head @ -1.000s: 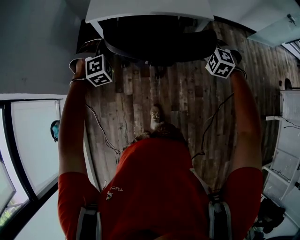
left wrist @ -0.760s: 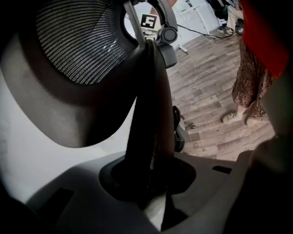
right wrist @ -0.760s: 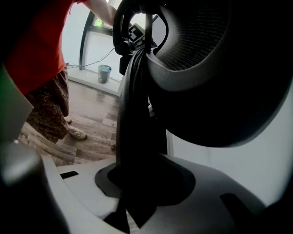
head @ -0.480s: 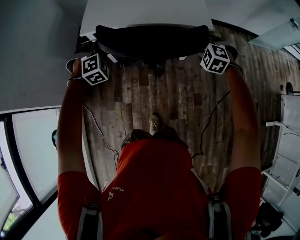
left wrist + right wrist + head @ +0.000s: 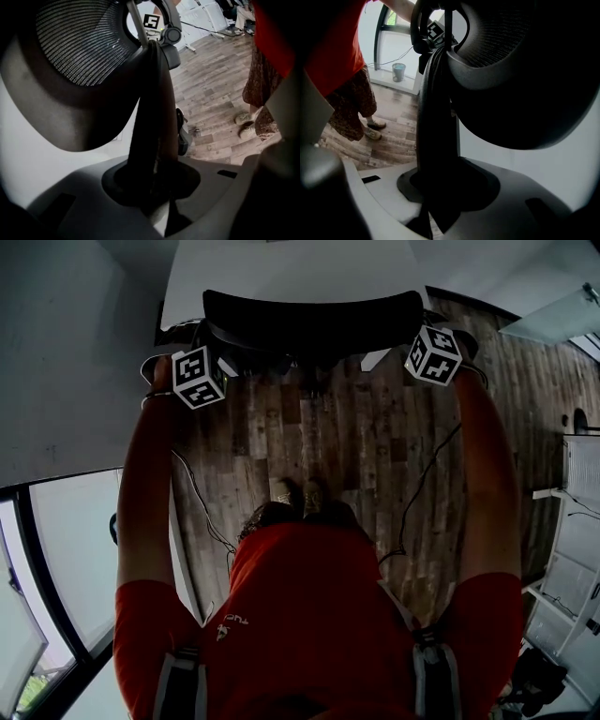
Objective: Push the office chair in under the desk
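left gripper (image 5: 214,341), right gripper (image 5: 419,326) — clamped on office chair (image 5: 309,320)

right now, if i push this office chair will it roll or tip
Probably glides: the office chair sits on smooth wood floor. With left gripper and right gripper clamped high on its backrest, it may swivel or tilt.

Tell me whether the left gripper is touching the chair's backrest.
Touching. In the left gripper view, the dark edge of the backrest runs down between the jaws of the left gripper, which clamp on it with no gap visible.
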